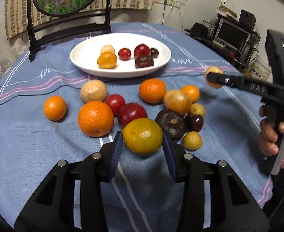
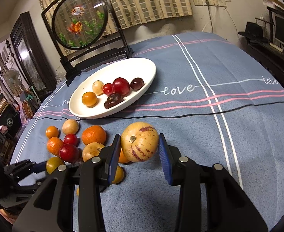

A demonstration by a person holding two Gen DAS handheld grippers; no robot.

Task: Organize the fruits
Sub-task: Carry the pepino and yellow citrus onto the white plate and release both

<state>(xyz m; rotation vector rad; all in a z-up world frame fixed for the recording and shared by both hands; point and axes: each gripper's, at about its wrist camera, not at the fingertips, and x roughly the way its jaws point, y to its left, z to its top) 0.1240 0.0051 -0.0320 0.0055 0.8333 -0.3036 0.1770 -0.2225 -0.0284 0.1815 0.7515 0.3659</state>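
Left wrist view: the left hand-held gripper (image 1: 142, 145) pinches a greenish-yellow citrus (image 1: 142, 136) at the near edge of the fruit heap, its blue pads against both flanks.
Right wrist view: the right hand-held gripper (image 2: 140, 150) pinches a pale, purple-streaked pepino melon (image 2: 139, 141), held off the blue cloth.
Heap: oranges, red plums and dark fruits lie touching one another just beyond the citrus.
Plate: the white oval plate (image 1: 83, 65) sits farther back on the desk (image 1: 25, 145), already holding six small fruits.
Risk, slip: both fruits are round and smooth; tilting a gripper could let one roll out.
Risk, knock-on: a dropped fruit could scatter the heap.
Risk, plate: setting down hard may nudge fruits over its shallow rim.
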